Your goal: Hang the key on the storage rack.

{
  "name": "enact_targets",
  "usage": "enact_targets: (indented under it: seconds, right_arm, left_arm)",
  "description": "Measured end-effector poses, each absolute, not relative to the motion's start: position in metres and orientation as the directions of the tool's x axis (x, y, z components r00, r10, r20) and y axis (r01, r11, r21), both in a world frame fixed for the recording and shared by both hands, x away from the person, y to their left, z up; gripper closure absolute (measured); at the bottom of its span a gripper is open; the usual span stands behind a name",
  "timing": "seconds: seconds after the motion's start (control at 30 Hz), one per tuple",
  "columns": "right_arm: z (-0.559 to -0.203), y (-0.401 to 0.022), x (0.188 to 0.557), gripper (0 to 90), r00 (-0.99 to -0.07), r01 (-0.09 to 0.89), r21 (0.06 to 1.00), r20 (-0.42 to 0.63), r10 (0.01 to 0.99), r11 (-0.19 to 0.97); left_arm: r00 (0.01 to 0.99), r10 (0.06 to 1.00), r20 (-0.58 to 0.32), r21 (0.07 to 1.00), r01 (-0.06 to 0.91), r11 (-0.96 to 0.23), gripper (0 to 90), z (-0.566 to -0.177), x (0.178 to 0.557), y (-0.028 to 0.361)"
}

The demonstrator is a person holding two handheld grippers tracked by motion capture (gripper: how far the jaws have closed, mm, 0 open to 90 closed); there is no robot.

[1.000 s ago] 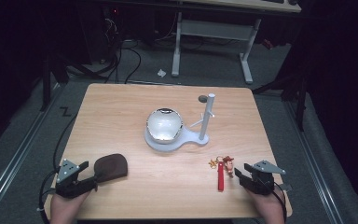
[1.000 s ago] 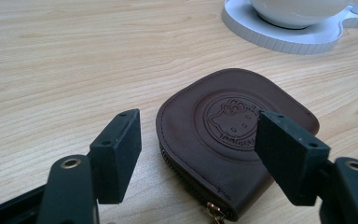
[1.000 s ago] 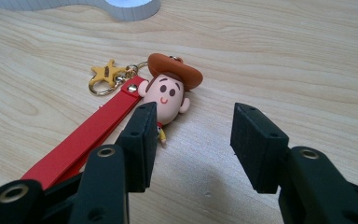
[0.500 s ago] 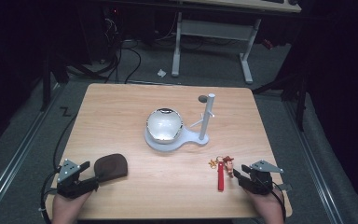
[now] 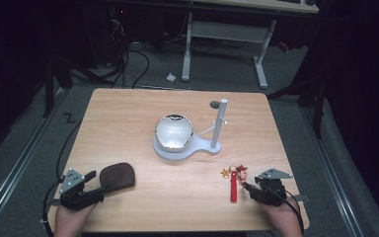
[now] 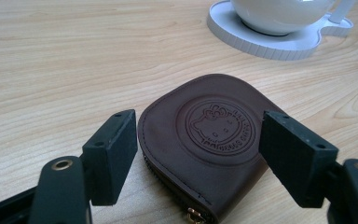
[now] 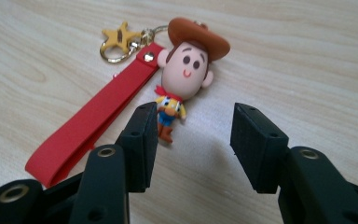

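I have my left gripper (image 5: 94, 181) near the front left corner of the light wooden table (image 5: 128, 113), jaws spread wide to either side of the small dark brown leather coin pouch (image 6: 209, 140) with an embossed round stamp. In the left gripper view the pads stand clear of its rounded edges, so I am not gripping it; the pouch lies flat on the wood with its zip pull towards me.

My right gripper (image 5: 250, 187) sits near the front right corner, aimed at the cowboy-figure keychain (image 7: 182, 74) with its red rubber strap (image 7: 93, 126) and gold star clasp (image 7: 116, 39). Its jaws have just been opening again after a brief squeeze, and nothing is pinched between them: the little figure's feet lie just beside one pad, with bare table in the gap.

In the middle of the table stands the white stand (image 5: 212, 143) with an upright peg, and a glossy white bowl (image 5: 173, 132) resting on its base. The peg is bare and the bowl looks empty from above.

As I judge it, the work is at its very start: both things lie untouched near my hands, neither lifted. Grasping, carrying and placing are all left to do.
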State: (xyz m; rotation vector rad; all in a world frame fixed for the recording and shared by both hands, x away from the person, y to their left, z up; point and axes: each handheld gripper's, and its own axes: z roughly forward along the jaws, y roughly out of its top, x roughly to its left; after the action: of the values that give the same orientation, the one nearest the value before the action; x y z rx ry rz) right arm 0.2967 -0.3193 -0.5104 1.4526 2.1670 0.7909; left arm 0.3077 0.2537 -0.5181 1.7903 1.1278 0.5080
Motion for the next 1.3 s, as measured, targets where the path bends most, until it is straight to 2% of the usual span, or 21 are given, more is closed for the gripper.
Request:
enact_targets:
  seconds: [0.73, 1.3]
  right_arm:
    - [-0.499, -0.315, 0.301, 50.4, -0.43, 0.752, 0.554, 0.0, 0.903, 0.358]
    - [-0.487, -0.302, 0.321, 49.2, -0.459, 0.802, 0.433, 0.004, 0.889, 0.412]
  left_arm:
    - [0.501, 0.855, -0.13, 0.861, 0.486, -0.154, 28.7, -0.521, 0.309, 0.254]
    - [0.512, 0.849, -0.133, 0.859, 0.487, -0.159, 28.8, -0.521, 0.31, 0.254]
